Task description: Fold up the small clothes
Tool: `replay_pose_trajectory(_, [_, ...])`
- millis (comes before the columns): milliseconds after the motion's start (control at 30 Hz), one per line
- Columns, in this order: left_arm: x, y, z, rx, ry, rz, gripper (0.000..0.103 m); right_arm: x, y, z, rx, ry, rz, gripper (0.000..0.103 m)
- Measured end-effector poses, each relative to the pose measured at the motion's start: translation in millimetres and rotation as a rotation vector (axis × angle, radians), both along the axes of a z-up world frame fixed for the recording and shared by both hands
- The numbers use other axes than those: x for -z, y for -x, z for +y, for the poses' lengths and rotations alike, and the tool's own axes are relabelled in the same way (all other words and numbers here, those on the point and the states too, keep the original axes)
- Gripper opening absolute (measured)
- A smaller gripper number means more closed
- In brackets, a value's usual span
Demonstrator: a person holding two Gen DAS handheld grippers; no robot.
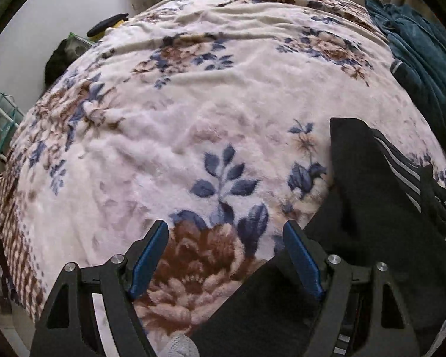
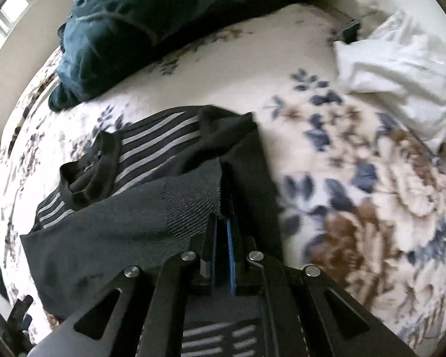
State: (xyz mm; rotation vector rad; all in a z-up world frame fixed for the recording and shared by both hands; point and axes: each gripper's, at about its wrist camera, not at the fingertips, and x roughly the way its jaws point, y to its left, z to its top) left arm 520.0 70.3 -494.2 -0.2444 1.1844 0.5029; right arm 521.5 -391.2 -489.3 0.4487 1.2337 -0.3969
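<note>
While right gripper (image 2: 221, 226) is clamped on the dark garment (image 2: 151, 208) edge, left gripper (image 1: 226, 255) hangs wide open, empty, just beside its left side. Garment lies on the floral blanket (image 1: 193, 95) on the bed. Suggest left pins the opposite edge, keep fold taut. No containers clearly visible.

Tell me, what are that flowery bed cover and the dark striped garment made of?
The floral blanket looks like plush fleece: fuzzy, matte pile with soft dimples. The dark striped garment, clamped by the right gripper, looks like stretchy knit, probably synthetic: fine ribbed texture, woven grey stripes.
</note>
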Motion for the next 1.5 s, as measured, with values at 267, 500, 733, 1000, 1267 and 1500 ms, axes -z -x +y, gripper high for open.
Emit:
replay_pose_trajectory(267, [18.9, -15.5, -10.0, 0.047, 0.038, 0.025, 0.078, 32.6, -0.8, -27.5, -0.012, -0.023, 0.216, 0.006])
replay_pose_trajectory(500, [8.1, -6.9, -6.6, 0.025, 0.127, -0.052, 0.078, -24.6, -40.9, 50.0, -0.199, -0.141, 0.048, 0.056])
replay_pose_trajectory(733, [26.4, -11.5, -13.5, 0.105, 0.303, -0.08, 0.077, 7.0, -158.4, 233.6, -0.691, -0.298, 0.074, 0.056])
replay_pose_trajectory(1000, [45.5, -16.7, -9.6, 0.146, 0.329, -0.1, 0.003, 81.7, -202.4, 320.1, -0.943, -0.205, 0.229, 0.039])
replay_pose_trajectory(1267, [65.6, -2.7, 23.2, 0.017, 0.343, -0.07, 0.0, 54.3, -201.0, 279.9, -0.829, -0.15, 0.098, 0.002])
replay_pose_trajectory(1500, [43.8, -5.1, 32.5, 0.001, 0.463, -0.137, 0.003, 55.6, -205.5, 276.2, -0.761, -0.267, 0.168, 0.04])
